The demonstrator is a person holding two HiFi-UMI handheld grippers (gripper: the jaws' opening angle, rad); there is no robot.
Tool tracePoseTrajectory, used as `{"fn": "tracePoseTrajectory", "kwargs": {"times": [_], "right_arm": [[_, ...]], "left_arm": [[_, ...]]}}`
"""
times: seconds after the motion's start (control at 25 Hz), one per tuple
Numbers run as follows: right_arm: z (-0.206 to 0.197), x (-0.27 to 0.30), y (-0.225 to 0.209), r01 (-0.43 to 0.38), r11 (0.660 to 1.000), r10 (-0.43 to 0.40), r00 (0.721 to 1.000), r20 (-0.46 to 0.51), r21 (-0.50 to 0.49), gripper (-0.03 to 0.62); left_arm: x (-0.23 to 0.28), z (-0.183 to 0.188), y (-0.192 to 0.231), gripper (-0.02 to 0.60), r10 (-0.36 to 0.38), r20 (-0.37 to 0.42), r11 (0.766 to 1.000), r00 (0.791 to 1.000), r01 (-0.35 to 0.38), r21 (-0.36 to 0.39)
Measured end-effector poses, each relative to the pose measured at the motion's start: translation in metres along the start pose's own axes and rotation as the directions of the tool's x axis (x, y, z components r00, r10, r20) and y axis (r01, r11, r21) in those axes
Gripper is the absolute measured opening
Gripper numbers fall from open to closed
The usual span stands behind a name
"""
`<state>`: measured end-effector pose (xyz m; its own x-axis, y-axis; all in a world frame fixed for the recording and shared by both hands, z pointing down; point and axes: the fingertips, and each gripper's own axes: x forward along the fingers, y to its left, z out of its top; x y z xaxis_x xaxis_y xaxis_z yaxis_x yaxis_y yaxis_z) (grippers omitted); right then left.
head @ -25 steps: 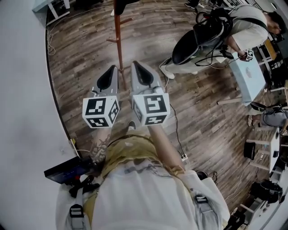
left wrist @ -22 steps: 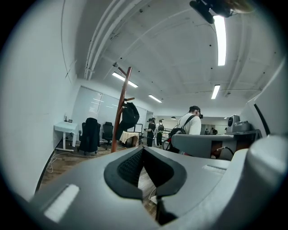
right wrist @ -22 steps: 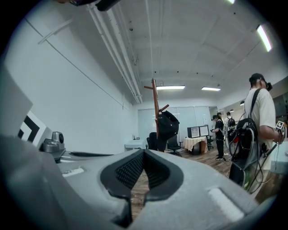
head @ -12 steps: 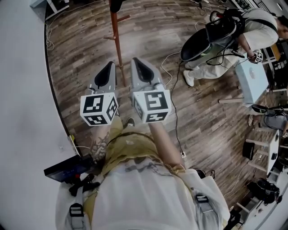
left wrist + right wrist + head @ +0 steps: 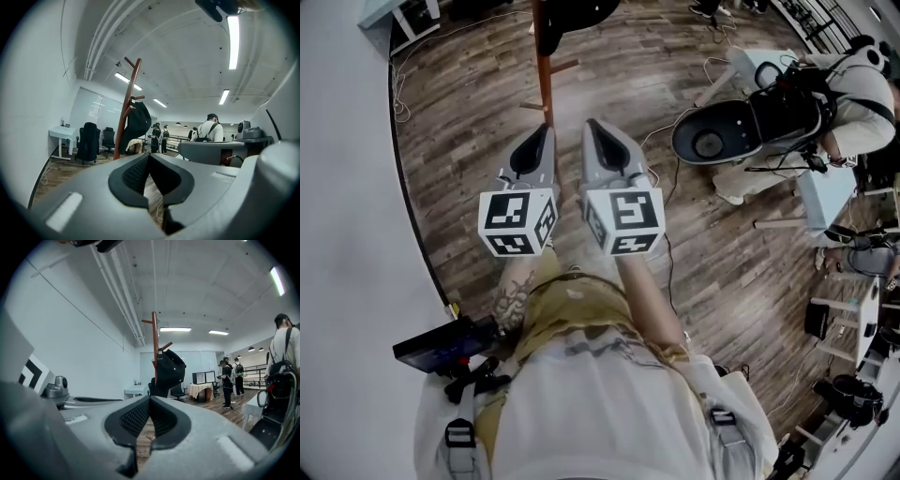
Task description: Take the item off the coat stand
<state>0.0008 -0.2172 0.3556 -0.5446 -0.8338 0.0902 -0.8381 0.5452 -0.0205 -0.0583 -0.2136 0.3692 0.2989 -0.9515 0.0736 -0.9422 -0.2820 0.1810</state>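
A reddish wooden coat stand [image 5: 546, 82] rises from the wood floor straight ahead of me. A black item [image 5: 572, 13] hangs from its upper pegs. In the left gripper view the stand [image 5: 127, 110] is left of centre, with the black item [image 5: 136, 124] drooping off a peg. In the right gripper view the black item [image 5: 168, 370] hangs on the pole [image 5: 154, 336], above the jaws. My left gripper [image 5: 546, 129] and right gripper [image 5: 592, 125] are held side by side, pointing level at the stand and short of it. Both are shut with nothing between the jaws.
A white wall [image 5: 347, 234] runs along the left. To the right a person [image 5: 853, 94] bends over a round black object [image 5: 717, 141] beside a light table [image 5: 830, 183]. Cables [image 5: 670, 272] lie on the floor. Office chairs [image 5: 89, 140] and standing people [image 5: 159, 138] are beyond the stand.
Both grippers have moved forward toward the coat stand, and more of the black item shows at the top. The person on the right has shifted further right.
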Motion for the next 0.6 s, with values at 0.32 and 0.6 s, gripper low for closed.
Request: {"fn": "tracePoseTrajectory", "kwargs": {"times": [0.32, 0.6], "right_arm": [[0.014, 0.079, -0.006, 0.05, 0.999, -0.05, 0.999, -0.008, -0.019, 0.002], [0.028, 0.093, -0.023, 0.099, 0.995, -0.098, 0.995, 0.023, -0.021, 0.002]], "left_arm": [[0.055, 0.02, 0.06, -0.003, -0.044, 0.002, 0.999, 0.999, 0.044, -0.012], [0.075, 0.029, 0.058, -0.003, -0.086, -0.004, 0.996, 0.996, 0.086, -0.001]]}}
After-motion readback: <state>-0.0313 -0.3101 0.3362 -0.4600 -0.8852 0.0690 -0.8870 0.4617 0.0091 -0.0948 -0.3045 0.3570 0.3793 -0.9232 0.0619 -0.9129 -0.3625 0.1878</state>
